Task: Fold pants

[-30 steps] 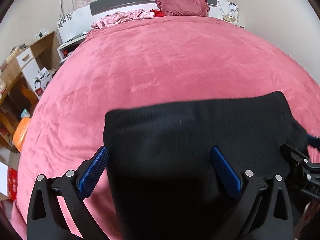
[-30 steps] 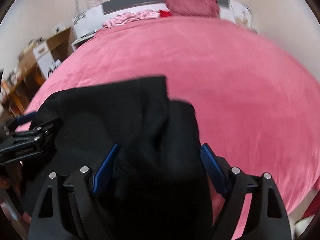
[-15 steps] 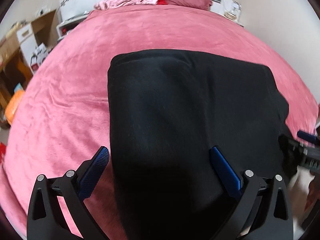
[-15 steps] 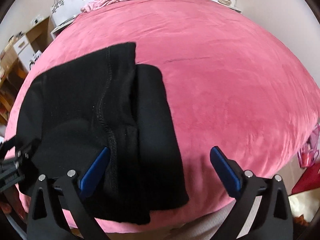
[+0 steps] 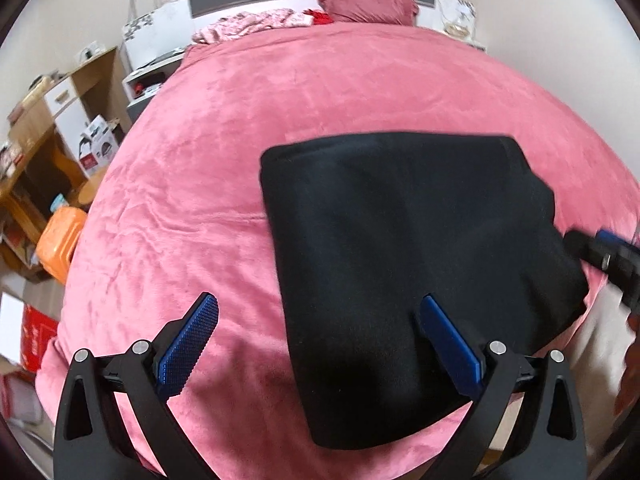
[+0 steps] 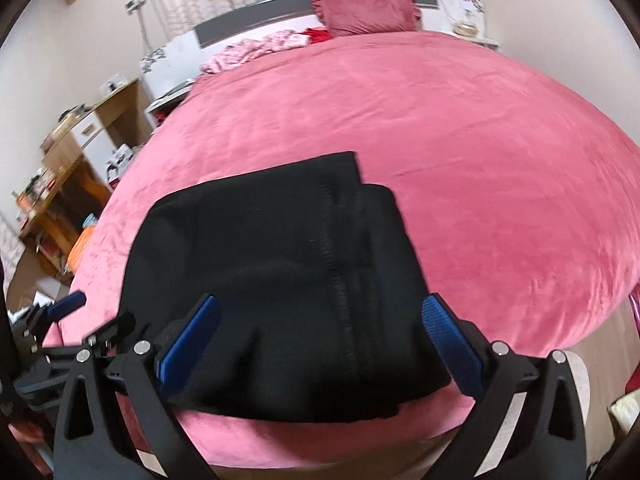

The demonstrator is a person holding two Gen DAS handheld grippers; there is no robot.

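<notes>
In the left wrist view, the left gripper [image 5: 318,334] hangs above the near edge of the pink plush bedspread [image 5: 360,92], its blue-padded fingers [image 5: 188,344] spread wide and empty. The folded black knit pants [image 5: 408,264] lie flat under and beyond the right-hand finger, their long axis running away from the jaws toward the crimson pillow [image 5: 366,4]. In the right wrist view, the right gripper [image 6: 320,344] is likewise spread wide, gripping nothing; the pants [image 6: 280,292] lie between and ahead of its fingers [image 6: 450,344], with a stitched seam running lengthwise away from the jaws. The left gripper [image 6: 70,320] shows just beside the left-hand finger.
</notes>
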